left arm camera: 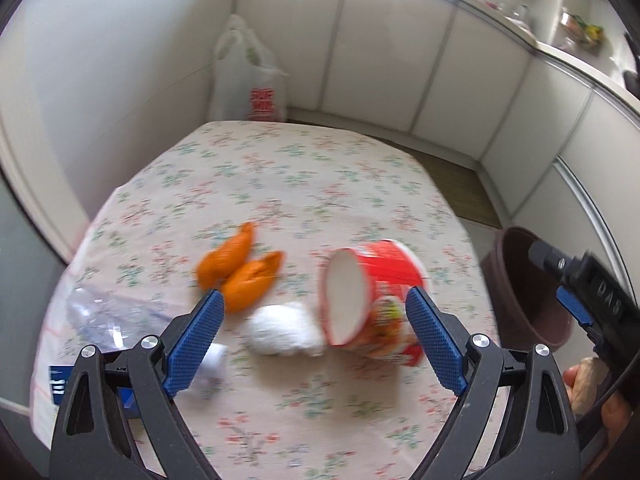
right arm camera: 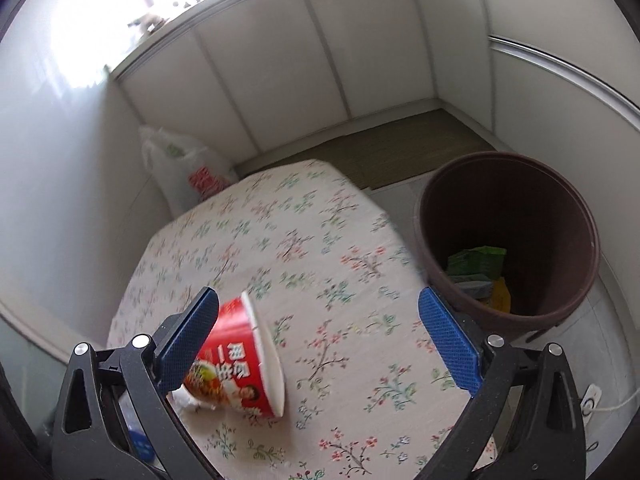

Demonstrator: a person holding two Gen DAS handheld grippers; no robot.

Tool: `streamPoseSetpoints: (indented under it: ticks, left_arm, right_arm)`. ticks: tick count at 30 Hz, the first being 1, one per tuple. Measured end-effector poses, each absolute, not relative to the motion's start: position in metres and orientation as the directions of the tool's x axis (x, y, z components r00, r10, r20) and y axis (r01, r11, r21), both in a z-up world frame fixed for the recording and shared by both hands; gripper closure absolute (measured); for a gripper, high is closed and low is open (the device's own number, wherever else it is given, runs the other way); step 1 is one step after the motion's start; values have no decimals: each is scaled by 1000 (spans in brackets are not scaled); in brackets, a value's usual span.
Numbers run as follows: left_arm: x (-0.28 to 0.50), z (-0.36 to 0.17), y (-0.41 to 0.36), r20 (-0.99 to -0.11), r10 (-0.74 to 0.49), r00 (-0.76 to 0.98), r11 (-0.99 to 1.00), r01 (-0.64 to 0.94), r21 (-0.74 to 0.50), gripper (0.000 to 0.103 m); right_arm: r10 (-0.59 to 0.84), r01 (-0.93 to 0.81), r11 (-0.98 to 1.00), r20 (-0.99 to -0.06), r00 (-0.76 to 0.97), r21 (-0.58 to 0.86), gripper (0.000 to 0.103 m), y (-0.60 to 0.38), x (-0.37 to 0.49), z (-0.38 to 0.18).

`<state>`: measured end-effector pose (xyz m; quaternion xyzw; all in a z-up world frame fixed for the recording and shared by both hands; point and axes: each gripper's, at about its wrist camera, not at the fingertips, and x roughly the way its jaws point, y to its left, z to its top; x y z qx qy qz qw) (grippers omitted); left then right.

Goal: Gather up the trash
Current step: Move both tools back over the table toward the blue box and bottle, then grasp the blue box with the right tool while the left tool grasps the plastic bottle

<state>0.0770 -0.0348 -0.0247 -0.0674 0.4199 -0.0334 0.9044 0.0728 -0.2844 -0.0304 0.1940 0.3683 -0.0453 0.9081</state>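
A red instant-noodle cup (left arm camera: pixel 376 300) lies on its side on the floral tablecloth (left arm camera: pixel 280 184). My left gripper (left arm camera: pixel 316 332) hovers open above it and a crumpled white tissue (left arm camera: pixel 282 330). Two orange peels (left arm camera: pixel 240 268) lie left of the tissue, and clear plastic wrap (left arm camera: pixel 104 316) lies at the far left. In the right wrist view the noodle cup (right arm camera: pixel 240 360) lies by the left finger of my open right gripper (right arm camera: pixel 320 340), which holds nothing. A brown bin (right arm camera: pixel 508 236) stands on the floor right of the table with green and yellow wrappers inside.
A white plastic bag (left arm camera: pixel 248 76) stands on the floor behind the table. A blue box (left arm camera: pixel 60 384) sits at the table's near left edge. White cabinet panels (left arm camera: pixel 380 40) line the walls. A hand (left arm camera: pixel 588 384) holds the right gripper (left arm camera: pixel 576 292) near the bin (left arm camera: pixel 528 284).
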Motion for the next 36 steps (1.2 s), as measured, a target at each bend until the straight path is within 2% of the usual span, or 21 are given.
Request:
streamPoseSetpoints:
  ticks: [11, 14, 20, 27, 36]
  left_arm:
    - [83, 10, 75, -707, -5, 707, 969, -172, -178, 14]
    - [83, 19, 96, -701, -11, 713, 965, -175, -193, 14]
    - [85, 41, 132, -671, -12, 741, 966, -165, -199, 12]
    - [100, 33, 167, -704, -72, 706, 948, -171, -268, 12]
    - [105, 46, 159, -701, -173, 692, 970, -4, -243, 12]
  right_arm:
    - [301, -238, 952, -722, 623, 191, 7, -159, 70, -50]
    - [391, -449, 885, -717, 577, 122, 7, -110, 59, -53]
    - [509, -736, 677, -713, 482, -14, 7, -30, 28, -55]
    - [521, -874, 471, -761, 386, -121, 7, 26, 6, -62]
    - [451, -963, 157, -852, 267, -218, 9, 83, -9, -90]
